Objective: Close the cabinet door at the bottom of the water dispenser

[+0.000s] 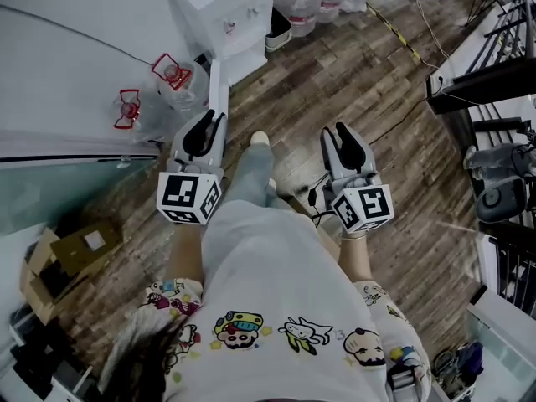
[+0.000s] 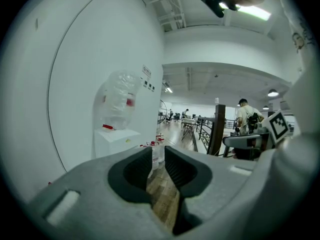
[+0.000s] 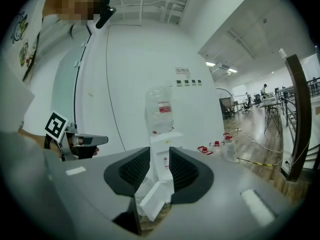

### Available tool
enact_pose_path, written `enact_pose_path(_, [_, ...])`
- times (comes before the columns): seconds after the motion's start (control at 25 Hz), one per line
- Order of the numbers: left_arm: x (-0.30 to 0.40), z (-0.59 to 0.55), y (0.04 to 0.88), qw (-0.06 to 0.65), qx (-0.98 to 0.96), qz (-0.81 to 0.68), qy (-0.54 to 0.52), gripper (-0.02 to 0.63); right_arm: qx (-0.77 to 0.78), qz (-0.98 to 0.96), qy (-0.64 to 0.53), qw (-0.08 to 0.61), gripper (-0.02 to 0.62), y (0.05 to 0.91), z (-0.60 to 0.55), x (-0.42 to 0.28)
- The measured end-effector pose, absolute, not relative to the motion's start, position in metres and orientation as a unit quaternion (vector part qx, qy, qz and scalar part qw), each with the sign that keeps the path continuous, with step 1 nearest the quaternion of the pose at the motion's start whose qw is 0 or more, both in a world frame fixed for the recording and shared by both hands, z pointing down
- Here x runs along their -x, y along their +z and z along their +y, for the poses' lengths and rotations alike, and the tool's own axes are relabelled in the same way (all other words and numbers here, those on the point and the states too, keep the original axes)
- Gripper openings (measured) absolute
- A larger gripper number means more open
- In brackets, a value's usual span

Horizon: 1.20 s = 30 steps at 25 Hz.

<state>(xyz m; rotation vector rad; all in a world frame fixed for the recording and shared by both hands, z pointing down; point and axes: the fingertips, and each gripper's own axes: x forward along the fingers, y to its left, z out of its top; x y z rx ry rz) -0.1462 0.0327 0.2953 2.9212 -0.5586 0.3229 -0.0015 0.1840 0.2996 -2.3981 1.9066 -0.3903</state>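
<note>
Wood planks [image 1: 352,82] are running under me as I am looking steeply down over pale trousers. I am holding the left gripper [image 1: 206,121] at about 10 o'clock of my knee and the right gripper [image 1: 338,132] at about 2 o'clock, both pointing up the frame towards 12.

The left claw is standing apart. In the left gripper view its black pads [image 2: 137,169] are showing a clear slot, with only floorboards and small bottles far behind it and nothing between them.

The right claw is also standing apart and gripping nothing. The right gripper view is framing the white water dispenser [image 3: 162,146] through the gap, well ahead of the tips, with a clear upturned bottle [image 3: 160,109] sitting on top. The cabinet door [image 3: 156,200] at its bottom is hanging open, its white panel showing slantwise in the lower part of the gap.

In the head view the water dispenser is sitting at 11 o'clock from the grippers, against the white wall and well apart from both. Red-capped jugs [image 1: 172,75] are sitting at 10 o'clock of the left gripper. A cardboard box [image 1: 71,254] is resting at 8 o'clock.
</note>
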Motion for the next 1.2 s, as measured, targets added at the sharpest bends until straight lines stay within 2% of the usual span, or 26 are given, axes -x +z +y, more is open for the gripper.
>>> enact_pose_path(0.8, [0.016, -0.108, 0.284, 0.076, -0.975, -0.192, 0.086, 0.089, 0.756, 0.644, -0.112, 0.022, 0.170, 0.277, 0.050, -0.109])
enact_pose_path(1.2, [0.008, -0.161, 0.278, 0.074, -0.967, -0.228, 0.082, 0.137, 0.727, 0.679, -0.106, 0.017, 0.178, 0.267, -0.021, -0.128])
